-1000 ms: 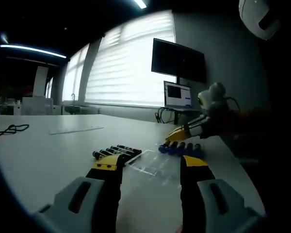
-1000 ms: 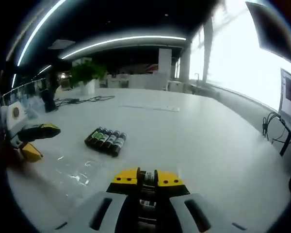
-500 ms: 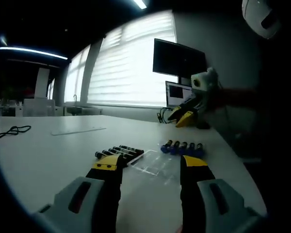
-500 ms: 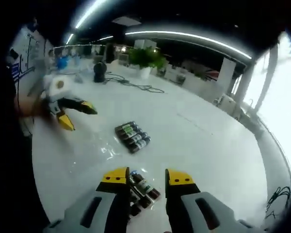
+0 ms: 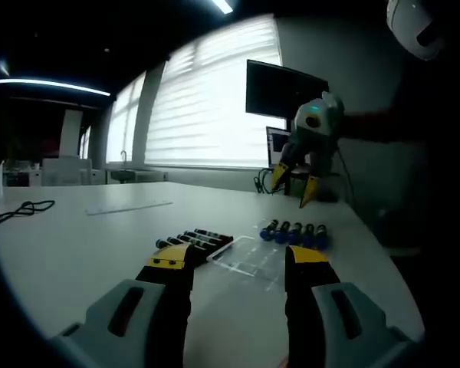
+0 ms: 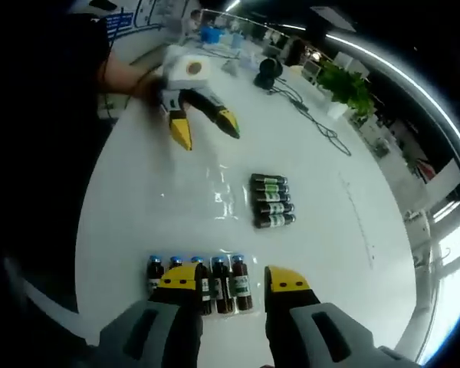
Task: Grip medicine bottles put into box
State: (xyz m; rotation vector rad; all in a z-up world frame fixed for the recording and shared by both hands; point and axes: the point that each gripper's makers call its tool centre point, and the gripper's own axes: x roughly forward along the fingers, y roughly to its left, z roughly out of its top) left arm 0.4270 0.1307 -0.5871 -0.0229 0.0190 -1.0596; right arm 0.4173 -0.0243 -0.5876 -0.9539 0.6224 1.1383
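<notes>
1. Yellow-tipped grey left gripper [image 5: 238, 264] stands with jaws wide apart at the frame's bottom, holding nothing, above the white table [image 5: 69, 245].
2. The yellow-tipped right gripper [image 6: 231, 279] is likewise parted and empty, over a row of brown blue-capped medicine bottles [image 6: 203, 277].
3. Bare tabletop spreads left of centre in the left gripper view.
4. Green-labelled dark bottles [image 6: 270, 201] lie side by side at centre, beside a clear plastic box [image 6: 224, 195].

Counting it up: five blue-capped bottles [image 6: 199, 282] in one row, five green-label bottles [image 6: 271, 210] in another (ten bottles total), one clear plastic box [image 5: 249, 257], and two hand-held grippers: left hand-held gripper [image 5: 234, 262], right hand-held gripper [image 6: 231, 279].
</notes>
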